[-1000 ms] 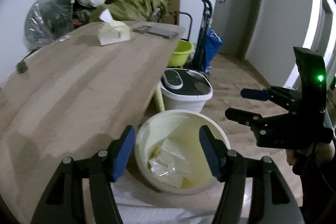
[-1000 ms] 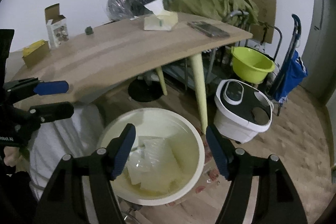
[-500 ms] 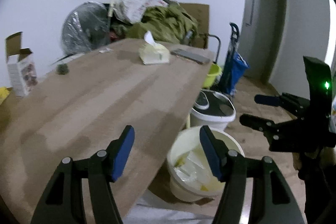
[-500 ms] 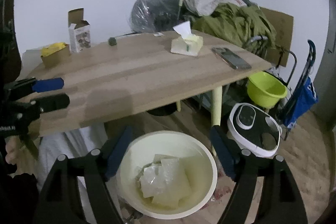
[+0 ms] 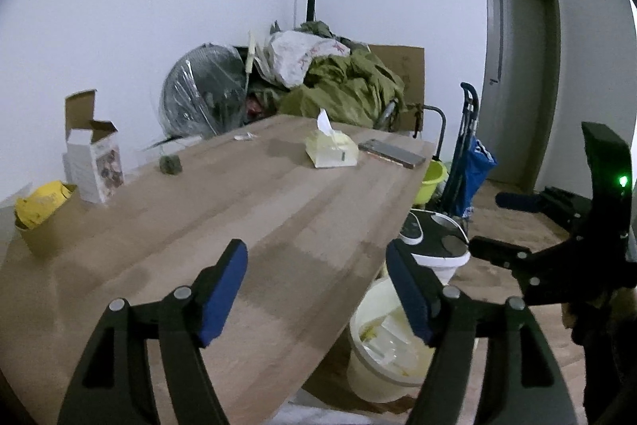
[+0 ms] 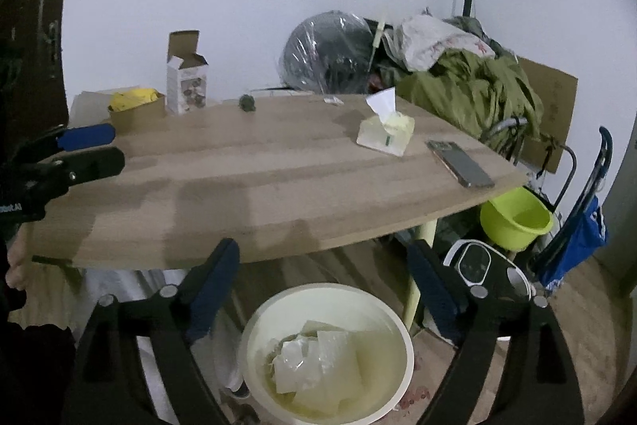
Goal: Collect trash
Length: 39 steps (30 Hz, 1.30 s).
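Note:
A cream trash bucket (image 6: 398, 341) stands on the floor beside the wooden table (image 6: 278, 186), with crumpled clear plastic (image 6: 314, 357) in it; it also shows in the left wrist view (image 5: 370, 369). My left gripper (image 5: 316, 285) is open and empty above the table's near edge. My right gripper (image 6: 324, 289) is open and empty above the bucket. On the table lie a small dark green lump (image 5: 170, 164), a small white scrap (image 5: 243, 137), an open white carton (image 5: 93, 162) and a brown box holding something yellow (image 5: 40, 210).
A tissue pack (image 5: 330, 152) and a phone (image 5: 392, 153) lie at the table's far end. On the floor are a white appliance (image 6: 485, 269), a green basin (image 6: 515, 222) and a blue trolley (image 6: 577, 237). Clothes (image 5: 346, 90) and a wrapped fan (image 5: 203, 98) are piled behind.
Both grippers have risen and tilted up from the bucket, so the tabletop and the far wall fill more of each view. Both stay open and empty.

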Each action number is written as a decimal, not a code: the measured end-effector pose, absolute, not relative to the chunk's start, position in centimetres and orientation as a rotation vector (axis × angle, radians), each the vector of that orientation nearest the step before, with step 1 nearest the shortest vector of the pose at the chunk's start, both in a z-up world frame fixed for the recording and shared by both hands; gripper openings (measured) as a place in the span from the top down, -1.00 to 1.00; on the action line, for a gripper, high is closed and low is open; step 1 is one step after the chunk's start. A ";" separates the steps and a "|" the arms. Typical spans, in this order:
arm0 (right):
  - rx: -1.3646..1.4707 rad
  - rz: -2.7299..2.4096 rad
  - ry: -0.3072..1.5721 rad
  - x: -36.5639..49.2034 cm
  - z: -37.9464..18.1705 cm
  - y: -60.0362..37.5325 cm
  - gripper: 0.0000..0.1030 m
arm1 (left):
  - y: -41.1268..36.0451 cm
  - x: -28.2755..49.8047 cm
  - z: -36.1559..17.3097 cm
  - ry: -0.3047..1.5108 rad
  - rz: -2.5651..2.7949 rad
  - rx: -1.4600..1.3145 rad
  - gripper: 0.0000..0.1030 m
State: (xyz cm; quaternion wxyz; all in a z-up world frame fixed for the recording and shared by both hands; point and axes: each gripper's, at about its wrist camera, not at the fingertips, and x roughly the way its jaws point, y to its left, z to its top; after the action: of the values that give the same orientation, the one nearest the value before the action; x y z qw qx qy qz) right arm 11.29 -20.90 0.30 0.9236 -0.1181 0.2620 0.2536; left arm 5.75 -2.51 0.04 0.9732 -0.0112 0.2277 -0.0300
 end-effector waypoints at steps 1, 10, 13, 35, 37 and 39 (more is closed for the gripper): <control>-0.241 0.525 0.530 11.1 0.6 -20.9 -0.74 | -2.5 5.5 0.2 0.450 -0.054 -0.020 -0.44; -0.232 0.551 0.448 9.3 3.8 -20.8 -0.85 | -2.4 3.0 2.8 0.361 0.001 -0.023 -0.76; -0.242 0.562 0.442 8.9 4.3 -20.4 -0.85 | -2.2 1.9 3.7 0.317 0.041 -0.012 -0.76; -0.195 0.671 0.441 9.6 3.0 -20.1 -0.85 | -2.0 2.8 1.9 0.352 0.091 -0.012 -0.84; -0.185 0.674 0.452 9.9 2.8 -20.0 -0.85 | -1.8 2.8 1.8 0.348 0.092 -0.023 -0.84; -0.190 0.675 0.455 10.1 2.7 -19.6 -0.85 | -1.6 2.9 1.8 0.345 0.095 -0.027 -0.84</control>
State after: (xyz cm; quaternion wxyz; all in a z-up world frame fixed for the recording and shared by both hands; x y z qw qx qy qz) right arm 10.06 -19.65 2.75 0.9138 -0.0923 0.2211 0.3279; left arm 2.90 -1.59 1.80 0.9839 -0.0136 0.1715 0.0473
